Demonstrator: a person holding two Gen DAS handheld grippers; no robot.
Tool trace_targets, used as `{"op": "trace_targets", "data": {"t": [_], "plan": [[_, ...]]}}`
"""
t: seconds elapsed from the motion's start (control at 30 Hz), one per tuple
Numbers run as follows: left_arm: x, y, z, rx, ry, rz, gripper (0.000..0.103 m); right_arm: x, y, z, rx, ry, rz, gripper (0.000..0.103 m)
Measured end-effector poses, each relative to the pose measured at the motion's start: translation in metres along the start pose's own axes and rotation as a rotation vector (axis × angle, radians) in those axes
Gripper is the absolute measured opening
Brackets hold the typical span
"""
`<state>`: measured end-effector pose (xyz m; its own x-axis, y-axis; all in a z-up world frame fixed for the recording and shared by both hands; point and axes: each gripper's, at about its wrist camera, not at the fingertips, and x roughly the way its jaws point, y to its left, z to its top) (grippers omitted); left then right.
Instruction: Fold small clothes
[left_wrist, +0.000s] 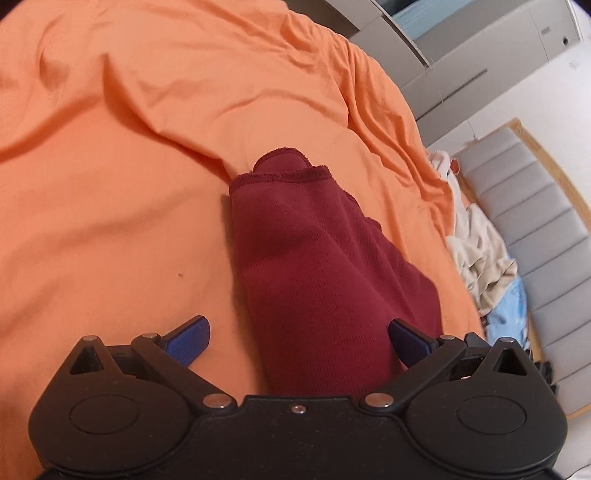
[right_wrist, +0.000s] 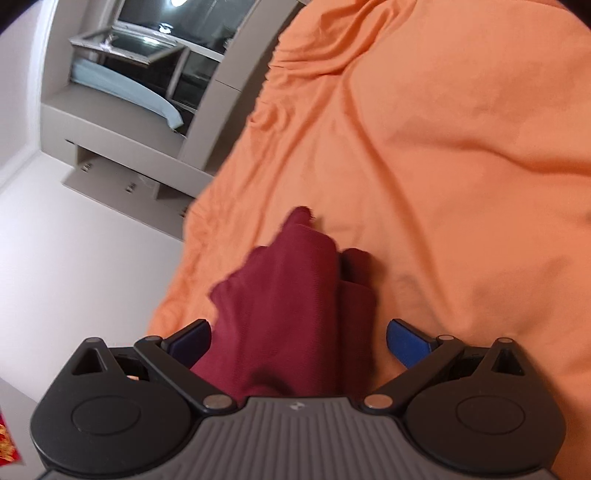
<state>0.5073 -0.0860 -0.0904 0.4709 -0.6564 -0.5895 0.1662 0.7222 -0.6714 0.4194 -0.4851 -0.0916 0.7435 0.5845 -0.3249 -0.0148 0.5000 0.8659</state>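
Note:
A dark red knit garment (left_wrist: 314, 266) lies bunched lengthwise on the orange bedsheet (left_wrist: 129, 166). Its hemmed end points away from me. My left gripper (left_wrist: 299, 339) is open, its blue fingers (left_wrist: 192, 336) spread wide, with the near end of the garment lying between them. In the right wrist view the same red garment (right_wrist: 284, 302) runs between the wide-spread blue fingers (right_wrist: 406, 343) of my right gripper (right_wrist: 299, 341), which is open too. The cloth passes under both gripper bodies; neither pair of jaws is pressed on it.
A pile of beige and light blue clothes (left_wrist: 484, 258) lies at the bed's right edge by a grey padded headboard (left_wrist: 535, 229). Grey cabinets (left_wrist: 461, 55) stand beyond the bed. In the right wrist view a grey shelf unit and drawers (right_wrist: 129, 110) stand left of the bed.

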Motion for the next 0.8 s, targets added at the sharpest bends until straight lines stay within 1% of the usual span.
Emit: {"op": "trace_targets", "data": {"t": [0.07, 0.13, 0.23, 0.3, 0.37, 0.43, 0.47, 0.53, 0.6, 0.63, 0.67, 0.8], "plan": [[0.001, 0.003, -0.001, -0.034, -0.009, -0.019, 0.102, 0.001, 0.002, 0.001, 0.007, 0.008, 0.011, 0.103], [0.001, 0.002, -0.002, -0.035, -0.01, -0.026, 0.102, 0.0, 0.004, 0.002, 0.001, 0.002, 0.019, 0.103], [0.001, 0.0, -0.003, -0.02, -0.007, -0.023, 0.102, -0.002, 0.01, 0.007, -0.028, -0.007, -0.003, 0.103], [0.001, -0.001, -0.004, -0.009, -0.005, -0.018, 0.102, -0.002, 0.01, 0.01, -0.033, 0.008, -0.04, 0.103], [0.003, -0.001, -0.006, -0.001, -0.005, -0.008, 0.102, 0.002, 0.002, 0.009, 0.005, 0.027, -0.072, 0.103], [0.004, -0.001, -0.007, 0.003, -0.007, -0.003, 0.102, 0.006, -0.006, 0.008, 0.051, 0.047, -0.058, 0.102], [0.004, -0.001, -0.007, 0.001, -0.006, -0.001, 0.102, 0.007, -0.007, 0.007, 0.052, 0.046, -0.062, 0.099], [0.006, 0.0, -0.006, -0.001, -0.003, 0.005, 0.102, 0.008, -0.003, 0.006, 0.039, 0.045, -0.086, 0.089], [0.008, -0.001, -0.006, 0.008, 0.003, 0.019, 0.102, 0.008, -0.001, 0.005, 0.028, 0.037, -0.11, 0.071], [0.008, -0.001, -0.006, 0.015, 0.005, 0.023, 0.103, 0.009, 0.0, 0.004, 0.019, 0.04, -0.126, 0.067], [0.009, -0.002, -0.006, 0.017, 0.005, 0.026, 0.103, 0.011, 0.001, 0.004, 0.007, 0.042, -0.14, 0.06], [0.008, -0.004, -0.005, 0.022, 0.009, 0.038, 0.102, 0.015, 0.007, 0.0, -0.039, 0.062, -0.159, 0.057]]}}
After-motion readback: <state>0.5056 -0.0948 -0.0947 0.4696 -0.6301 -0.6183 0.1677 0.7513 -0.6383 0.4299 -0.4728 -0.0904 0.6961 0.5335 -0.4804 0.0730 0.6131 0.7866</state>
